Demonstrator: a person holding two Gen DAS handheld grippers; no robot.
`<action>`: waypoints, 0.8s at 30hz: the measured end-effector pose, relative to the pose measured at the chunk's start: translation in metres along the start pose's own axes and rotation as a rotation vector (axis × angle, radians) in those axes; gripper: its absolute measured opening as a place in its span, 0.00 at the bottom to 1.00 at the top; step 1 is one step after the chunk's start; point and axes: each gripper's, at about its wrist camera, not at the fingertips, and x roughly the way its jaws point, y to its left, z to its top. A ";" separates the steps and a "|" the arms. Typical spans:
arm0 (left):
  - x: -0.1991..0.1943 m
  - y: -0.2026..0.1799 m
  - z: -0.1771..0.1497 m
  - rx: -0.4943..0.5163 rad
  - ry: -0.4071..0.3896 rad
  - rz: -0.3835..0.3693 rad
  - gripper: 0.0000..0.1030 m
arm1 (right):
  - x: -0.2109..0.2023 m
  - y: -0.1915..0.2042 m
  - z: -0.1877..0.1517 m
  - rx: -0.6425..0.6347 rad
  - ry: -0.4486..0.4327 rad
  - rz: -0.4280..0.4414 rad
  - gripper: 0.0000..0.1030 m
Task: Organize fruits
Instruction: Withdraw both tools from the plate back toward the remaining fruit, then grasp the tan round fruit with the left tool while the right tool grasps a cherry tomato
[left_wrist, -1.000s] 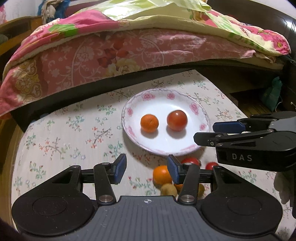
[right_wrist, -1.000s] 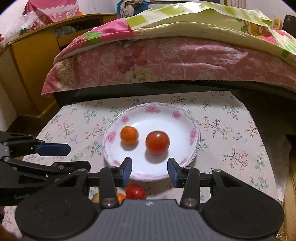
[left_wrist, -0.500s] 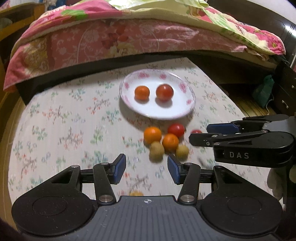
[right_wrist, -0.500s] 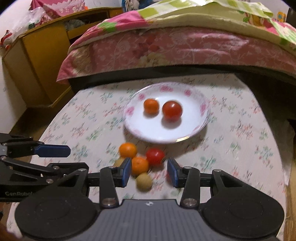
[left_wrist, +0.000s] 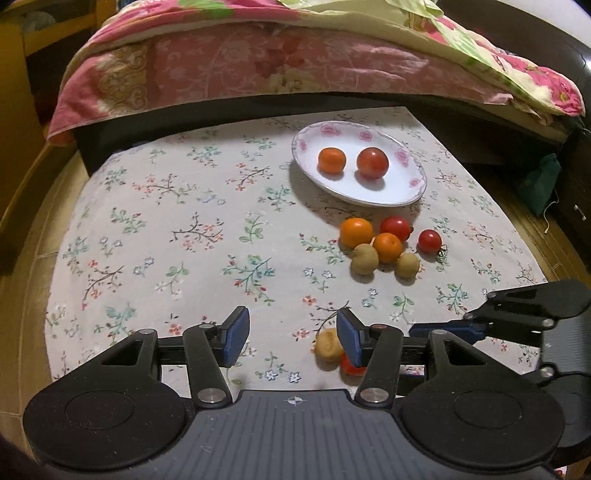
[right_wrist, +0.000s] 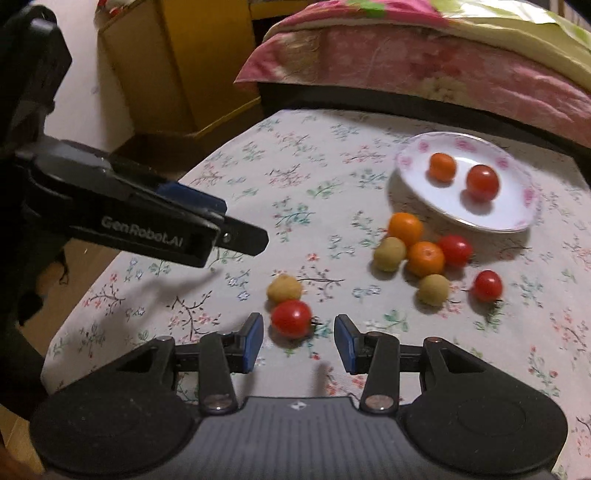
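A white floral plate (left_wrist: 402, 192) (right_wrist: 454, 210) holds an orange (left_wrist: 331, 160) and a tomato (left_wrist: 372, 162). In front of it lies a cluster of oranges (right_wrist: 425, 258), tomatoes (right_wrist: 455, 250) and tan fruits (right_wrist: 389, 253). Nearer to me a lone tan fruit (right_wrist: 283, 288) touches a tomato (right_wrist: 291, 318). My right gripper (right_wrist: 299, 339) is open, and that tomato lies just beyond its fingertips, untouched. My left gripper (left_wrist: 291, 332) holds nothing and its jaws are opening; the near pair (left_wrist: 328, 345) sits partly behind its right finger.
A floral cloth covers the table (left_wrist: 184, 229). A bed with a pink quilt (left_wrist: 258, 62) runs along the far edge. A yellow wooden cabinet (right_wrist: 192, 62) stands at the far left. Each gripper shows in the other's view: right gripper (left_wrist: 443, 326), left gripper (right_wrist: 242, 225).
Both grippers have drawn back from the plate toward the table's near edge. The loose fruit cluster and the near tomato and tan fruit have come into view. Left jaws stand slightly wider.
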 end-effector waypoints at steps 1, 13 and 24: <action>0.000 0.002 -0.001 -0.003 0.002 -0.002 0.60 | 0.004 0.001 0.000 0.001 0.012 0.005 0.39; 0.009 0.005 -0.005 0.014 0.018 -0.018 0.60 | 0.044 0.003 0.004 -0.022 0.065 0.007 0.35; 0.023 -0.027 -0.009 0.143 0.072 -0.075 0.59 | 0.015 -0.021 -0.009 0.015 0.071 -0.047 0.31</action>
